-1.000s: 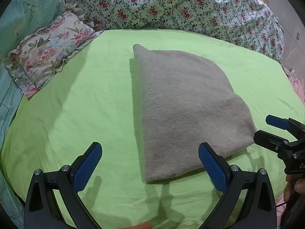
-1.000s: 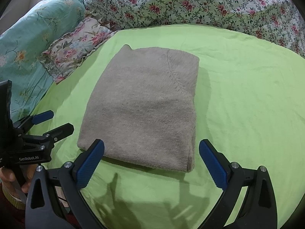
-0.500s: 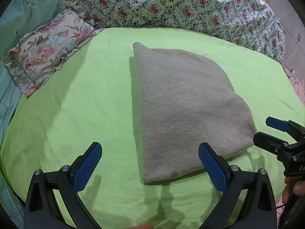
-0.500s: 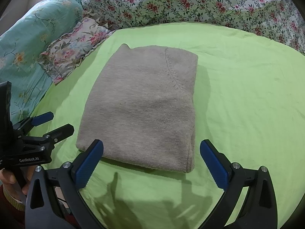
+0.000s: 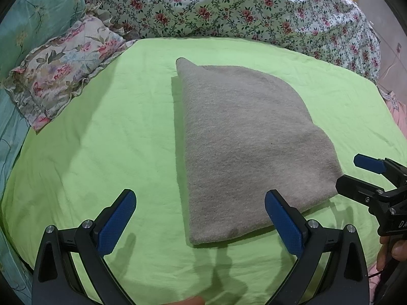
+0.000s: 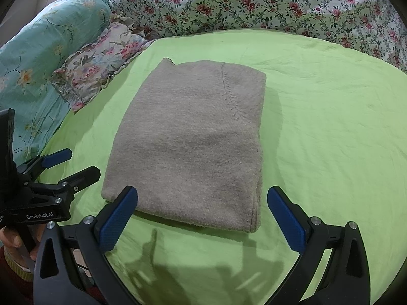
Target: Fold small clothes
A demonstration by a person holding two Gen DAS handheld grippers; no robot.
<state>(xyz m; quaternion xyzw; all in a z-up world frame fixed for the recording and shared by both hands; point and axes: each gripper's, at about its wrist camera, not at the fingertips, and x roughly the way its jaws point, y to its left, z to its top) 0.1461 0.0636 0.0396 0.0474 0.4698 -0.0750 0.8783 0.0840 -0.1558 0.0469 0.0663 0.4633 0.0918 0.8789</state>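
While the folded grey sweater (image 5: 249, 150) lies flat mid-sheet (image 5: 101, 139), the left gripper (image 5: 199, 218) and right gripper (image 6: 202, 216) hover at its six o'clock edge, both spread wide, gripping nothing.

garment (image 5: 244, 139) on sheet (image 5: 101, 152) | pillow (image 5: 58, 66) left | quilt (image 5: 229, 5) behind

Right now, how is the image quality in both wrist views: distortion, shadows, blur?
Left wrist view: strong fisheye bending, black corners; the grey folded garment is sharp; the left tool casts soft shadows on the green sheet. Right wrist view: same curvature, even light, no glare; shadows fall below the right tool.
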